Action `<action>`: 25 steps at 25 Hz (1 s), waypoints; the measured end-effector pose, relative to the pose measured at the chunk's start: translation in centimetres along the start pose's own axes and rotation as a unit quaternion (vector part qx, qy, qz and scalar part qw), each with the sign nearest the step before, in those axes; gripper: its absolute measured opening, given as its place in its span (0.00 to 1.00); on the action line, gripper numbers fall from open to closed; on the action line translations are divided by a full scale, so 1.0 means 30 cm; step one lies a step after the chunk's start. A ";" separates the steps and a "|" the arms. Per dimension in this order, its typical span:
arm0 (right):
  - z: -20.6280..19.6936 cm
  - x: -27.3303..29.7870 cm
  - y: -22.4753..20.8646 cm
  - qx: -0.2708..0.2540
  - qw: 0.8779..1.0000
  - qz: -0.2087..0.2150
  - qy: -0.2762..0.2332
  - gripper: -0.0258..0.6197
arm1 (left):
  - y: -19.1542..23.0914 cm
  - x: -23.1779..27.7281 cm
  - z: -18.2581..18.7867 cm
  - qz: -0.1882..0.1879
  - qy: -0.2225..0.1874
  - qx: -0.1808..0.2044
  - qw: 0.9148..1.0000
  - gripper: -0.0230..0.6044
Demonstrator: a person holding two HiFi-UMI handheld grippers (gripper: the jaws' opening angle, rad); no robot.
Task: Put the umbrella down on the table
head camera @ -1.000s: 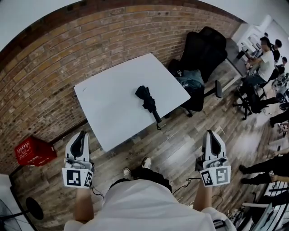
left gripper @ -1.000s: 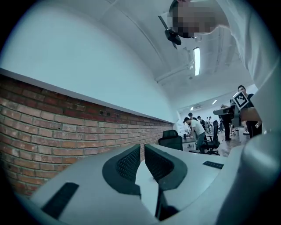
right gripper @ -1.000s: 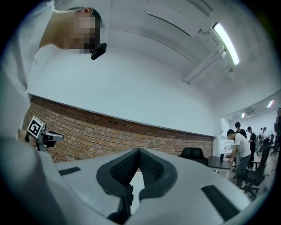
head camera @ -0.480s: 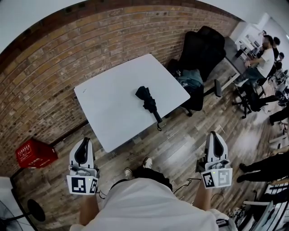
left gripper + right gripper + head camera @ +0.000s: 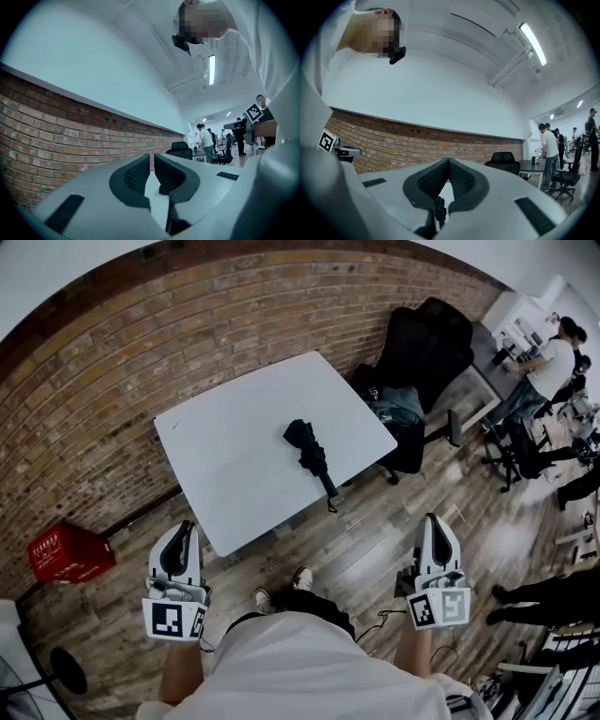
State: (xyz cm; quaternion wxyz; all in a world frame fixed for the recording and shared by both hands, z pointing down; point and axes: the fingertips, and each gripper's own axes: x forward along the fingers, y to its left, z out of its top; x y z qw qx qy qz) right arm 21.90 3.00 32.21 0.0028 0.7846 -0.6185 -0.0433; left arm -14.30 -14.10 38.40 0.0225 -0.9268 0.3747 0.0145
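Note:
A folded black umbrella (image 5: pixel 309 454) lies on the white table (image 5: pixel 225 474), its handle and strap reaching the near edge. Both grippers hang over the wooden floor close to the person's body, well short of the table. The left gripper (image 5: pixel 184 524) (image 5: pixel 152 157) holds nothing; a thin gap shows between its pads. The right gripper (image 5: pixel 433 517) (image 5: pixel 448 160) is shut, its tips touching with nothing between them. Neither gripper view shows the umbrella.
A brick wall (image 5: pixel 112 362) runs behind the table. A red crate (image 5: pixel 70 552) sits on the floor at the left. A black office chair (image 5: pixel 427 343) and a chair with clothes (image 5: pixel 398 407) stand right of the table. People (image 5: pixel 553 362) work at desks far right.
The umbrella has not moved. Both grippers have only drifted slightly in the view, the left a little lower. The people at the far right have shifted.

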 end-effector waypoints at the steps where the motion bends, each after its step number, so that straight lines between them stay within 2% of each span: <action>1: -0.001 0.008 -0.002 0.001 1.000 -0.001 -0.001 0.07 | 0.003 0.009 0.000 0.000 -0.001 0.000 1.000 0.11; 18: -0.058 -0.018 -0.040 0.007 1.000 -0.021 0.021 0.07 | -0.028 0.094 -0.026 -0.019 0.001 0.001 1.000 0.11; 25: -0.056 0.007 -0.025 0.001 1.000 -0.015 0.021 0.07 | -0.001 0.085 -0.042 -0.007 0.007 0.005 1.000 0.11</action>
